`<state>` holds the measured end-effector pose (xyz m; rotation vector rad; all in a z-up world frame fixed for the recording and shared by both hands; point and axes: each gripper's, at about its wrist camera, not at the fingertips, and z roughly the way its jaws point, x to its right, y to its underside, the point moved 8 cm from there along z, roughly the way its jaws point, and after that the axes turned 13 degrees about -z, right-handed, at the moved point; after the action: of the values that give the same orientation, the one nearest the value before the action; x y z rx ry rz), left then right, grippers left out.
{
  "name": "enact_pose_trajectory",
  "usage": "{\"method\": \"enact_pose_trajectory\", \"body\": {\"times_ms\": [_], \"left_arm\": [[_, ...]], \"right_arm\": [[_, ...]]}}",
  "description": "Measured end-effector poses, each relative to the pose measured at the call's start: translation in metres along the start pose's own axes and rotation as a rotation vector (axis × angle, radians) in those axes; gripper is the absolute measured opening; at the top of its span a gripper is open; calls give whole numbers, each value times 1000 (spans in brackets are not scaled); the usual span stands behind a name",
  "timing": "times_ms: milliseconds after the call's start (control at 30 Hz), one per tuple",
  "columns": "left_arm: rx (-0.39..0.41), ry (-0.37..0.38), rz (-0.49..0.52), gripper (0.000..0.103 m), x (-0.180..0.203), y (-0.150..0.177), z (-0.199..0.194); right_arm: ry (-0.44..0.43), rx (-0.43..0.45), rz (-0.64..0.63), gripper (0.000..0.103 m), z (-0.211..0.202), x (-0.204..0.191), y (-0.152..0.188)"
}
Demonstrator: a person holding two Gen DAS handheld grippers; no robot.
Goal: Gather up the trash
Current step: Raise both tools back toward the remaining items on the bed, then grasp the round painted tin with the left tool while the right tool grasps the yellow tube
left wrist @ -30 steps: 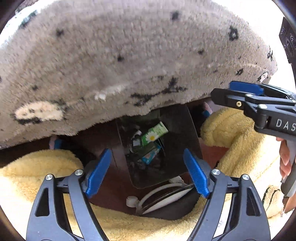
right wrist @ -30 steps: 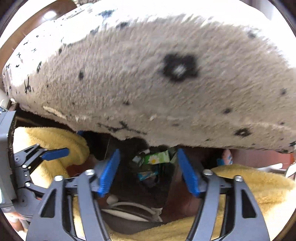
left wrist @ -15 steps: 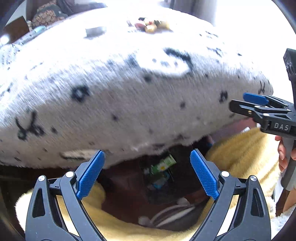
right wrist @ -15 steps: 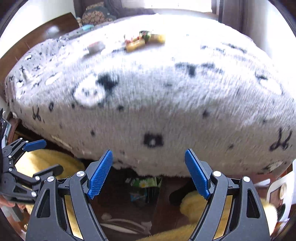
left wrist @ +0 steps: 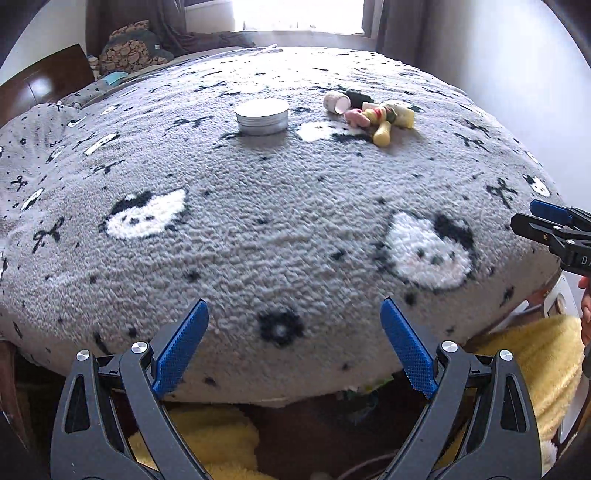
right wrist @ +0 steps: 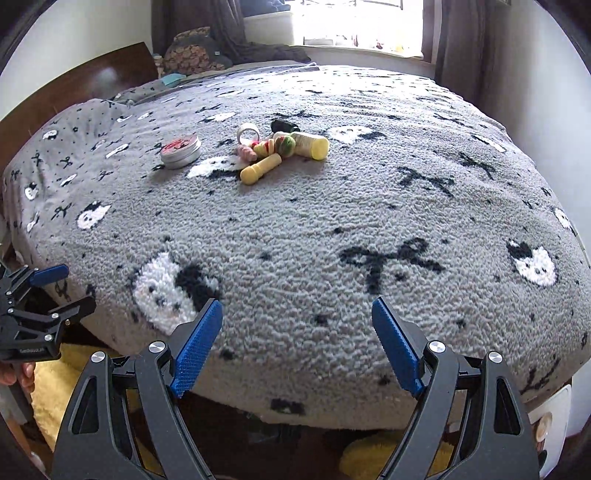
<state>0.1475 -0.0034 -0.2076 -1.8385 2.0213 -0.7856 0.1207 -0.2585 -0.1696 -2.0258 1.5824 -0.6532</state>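
Observation:
A grey fleece blanket (left wrist: 280, 229) with cat faces covers the bed. On it far ahead lie a round metal tin (left wrist: 262, 116), a roll of tape (left wrist: 337, 101) and a cluster of small yellow and pink items (left wrist: 384, 118). They also show in the right wrist view: the tin (right wrist: 181, 150), the tape roll (right wrist: 248, 132), the yellow pieces (right wrist: 284, 153). My left gripper (left wrist: 294, 349) is open and empty over the blanket's near edge. My right gripper (right wrist: 297, 347) is open and empty at the same edge, and shows at the left view's right side (left wrist: 546, 225).
A yellow fluffy rug (left wrist: 528, 354) lies on the floor below the bed edge. A wooden headboard (right wrist: 85, 88) and a dark pillow (right wrist: 195, 55) are at the far left. A window (right wrist: 362, 22) is beyond. A white object (right wrist: 550, 417) stands at lower right.
Both grippers have risen from the floor beside the bed, where a dark bin with wrappers showed, to above the blanket's edge. The bed top with its items has come into view.

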Motion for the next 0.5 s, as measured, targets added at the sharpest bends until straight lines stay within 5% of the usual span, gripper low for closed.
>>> {"method": "enact_pose_trajectory", "body": {"times_ms": [500], "left_arm": [[21, -9, 3, 89, -5, -99, 69]], "right_arm": [[-50, -1, 52, 83, 98, -11, -93]]}}
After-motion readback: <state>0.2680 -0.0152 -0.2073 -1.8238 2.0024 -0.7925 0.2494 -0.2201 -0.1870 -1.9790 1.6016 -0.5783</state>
